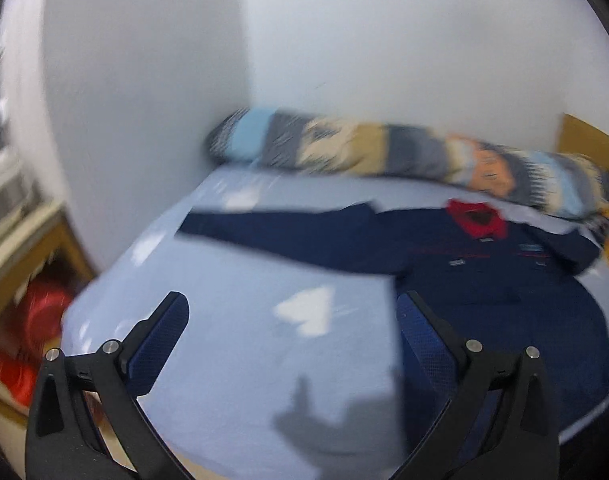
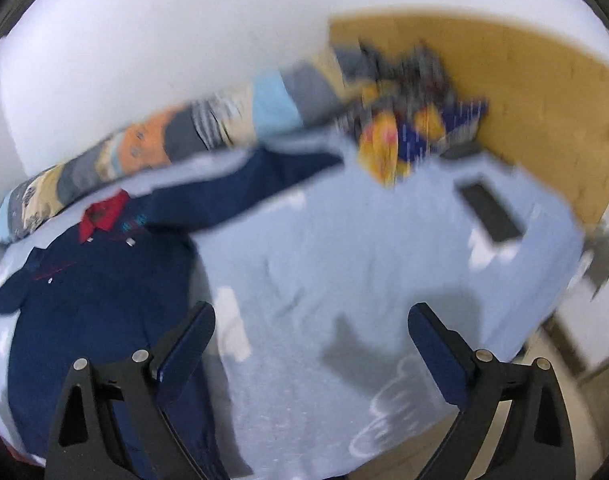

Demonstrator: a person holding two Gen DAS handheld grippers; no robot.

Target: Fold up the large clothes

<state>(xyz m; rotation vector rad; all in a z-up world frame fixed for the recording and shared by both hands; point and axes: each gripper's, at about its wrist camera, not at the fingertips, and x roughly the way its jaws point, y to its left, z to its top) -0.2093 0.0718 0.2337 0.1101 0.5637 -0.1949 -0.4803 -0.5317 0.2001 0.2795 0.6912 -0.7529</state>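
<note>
Pale blue bed [image 1: 240, 280] fills both views — the navy jacket [image 1: 484, 280] lies flat on it, sleeves spread, red collar towards the far patterned bolster [image 1: 344, 148]. Left claw [image 1: 292, 320] hovers above, fingers wide apart, holding nothing; right claw [image 2: 310, 328] likewise — spread and empty.

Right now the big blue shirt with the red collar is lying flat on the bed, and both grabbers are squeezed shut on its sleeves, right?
Not quite. The big blue shirt with the red collar does lie flat on the bed, but neither grabber is shut on a sleeve. The left gripper in the left wrist view and the right gripper in the right wrist view are both open, holding nothing.
</note>
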